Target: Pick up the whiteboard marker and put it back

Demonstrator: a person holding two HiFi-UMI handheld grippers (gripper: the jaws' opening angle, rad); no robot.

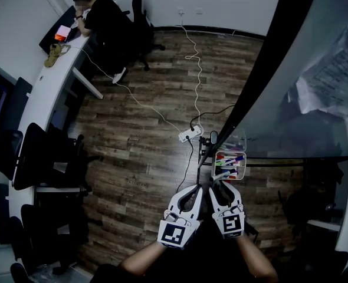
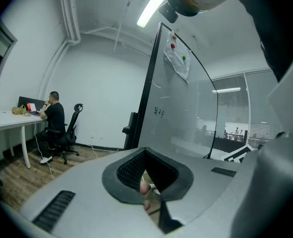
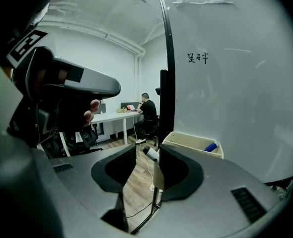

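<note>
Held wide apart, the jaws of the right gripper (image 1: 224, 187), a white two-jaw tool topped with a square-marker cube, are clamped on nothing. Only a small white, dark-tipped object (image 3: 150, 153) is seen in the gap beside one jaw, and whether it is a marker cannot be told. The left gripper (image 1: 197, 188) is held just beside it, its jaws drawn almost together with nothing between them. The whiteboard markers (image 1: 231, 160), a cluster of blue, purple and dark pens, are seen lying in the clear plastic tray (image 1: 243, 146) fixed at the foot of the tall glass whiteboard (image 3: 236, 83), just ahead of the open jaws. Trouble is judged most likely from the crowding: several pens could be caught at once, or one could be pinched near its end and flicked out onto the wooden plank floor (image 1: 144, 158). The light tray could also be nudged by a jaw tip if it is approached too steeply
</note>
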